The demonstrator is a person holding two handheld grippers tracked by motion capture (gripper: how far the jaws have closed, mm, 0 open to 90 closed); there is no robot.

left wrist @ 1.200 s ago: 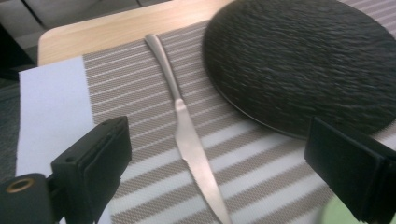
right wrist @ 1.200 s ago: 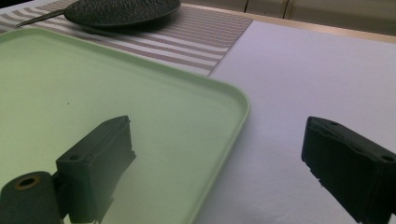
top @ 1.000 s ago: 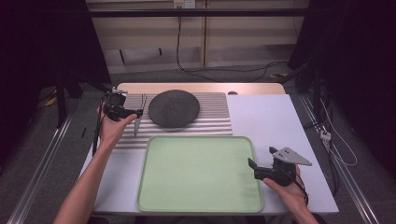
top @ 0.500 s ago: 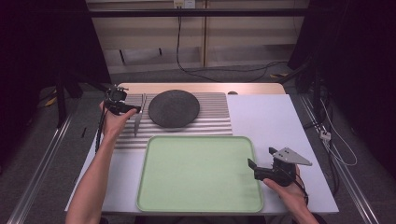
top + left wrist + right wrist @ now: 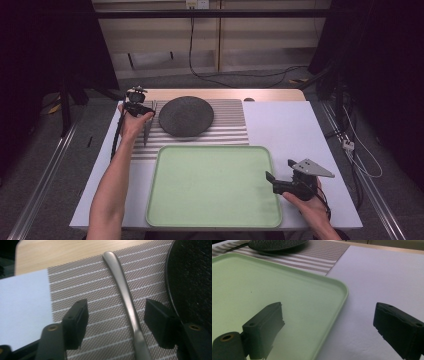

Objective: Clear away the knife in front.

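Lying between left fingers (image 5: 75,315): utensil handle (image 5: 125,297)

A utensil (image 5: 146,131) lies on the placemat (image 5: 227,125) left of the plate (image 5: 186,116), behind the tray (image 5: 212,187).

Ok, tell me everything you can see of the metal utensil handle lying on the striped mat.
The utensil handle looks like brushed silver metal, slim and gently curved, with a rounded end. It lies flat on the striped mat, just beside the black plate. The left gripper straddles it with open jaws that have just been closing; neither pad touches it. Its working end is hidden.
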